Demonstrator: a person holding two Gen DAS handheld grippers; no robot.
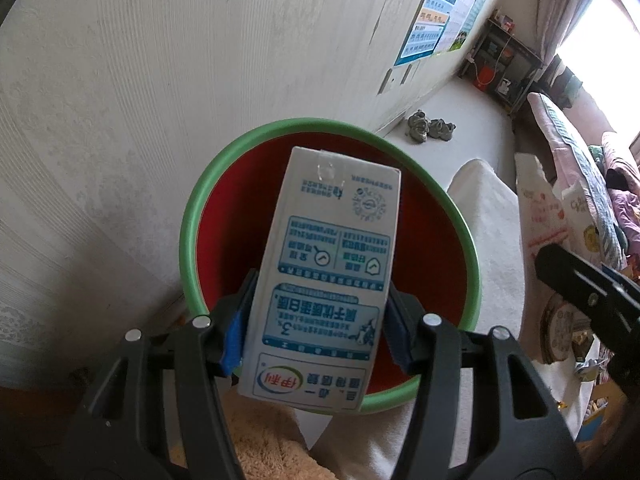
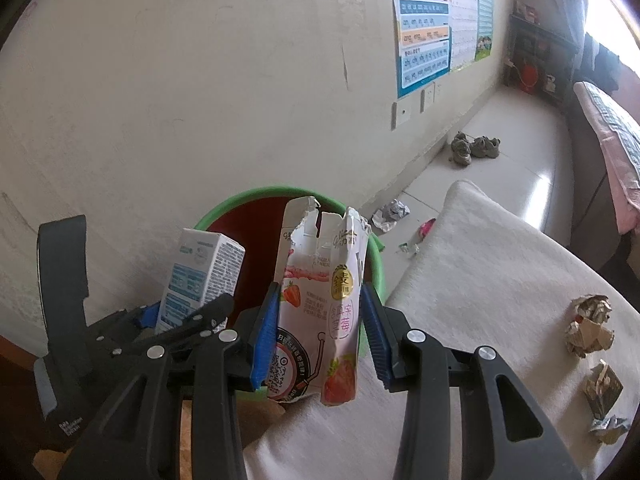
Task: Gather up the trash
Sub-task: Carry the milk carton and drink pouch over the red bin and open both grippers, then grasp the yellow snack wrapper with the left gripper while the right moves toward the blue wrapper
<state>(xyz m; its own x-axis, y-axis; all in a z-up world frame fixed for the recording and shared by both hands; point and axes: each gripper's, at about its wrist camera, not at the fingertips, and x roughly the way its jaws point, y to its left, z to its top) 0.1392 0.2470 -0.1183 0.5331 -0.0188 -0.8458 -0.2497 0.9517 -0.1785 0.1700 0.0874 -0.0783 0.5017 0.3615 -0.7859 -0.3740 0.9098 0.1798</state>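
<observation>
Over the red plastic bin with a green rim (image 1: 192,236) both loads hang ready for release; the left gripper (image 1: 316,332) is clamped on a white-and-blue rectangular milk carton (image 1: 324,280), blue pads pressed to its two narrow sides near the lower end. That carton's long axis runs forward along the fingers and tilts downward – far end over the bin's red interior, print upside down to the camera. The right gripper (image 2: 320,336) grips a torn pink-and-white strawberry drink carton (image 2: 320,300), crumpled, ragged end pointing away over the rim; its left pad bears on it, the right pad's contact is uncertain. Judgement: carry each carton further past the near rim before letting go – the strawberry one sits close to the edge and could drop outside; release separately. Crumpled paper wads (image 2: 588,328) lie on the white fleecy cover (image 2: 480,280), uncollected.
</observation>
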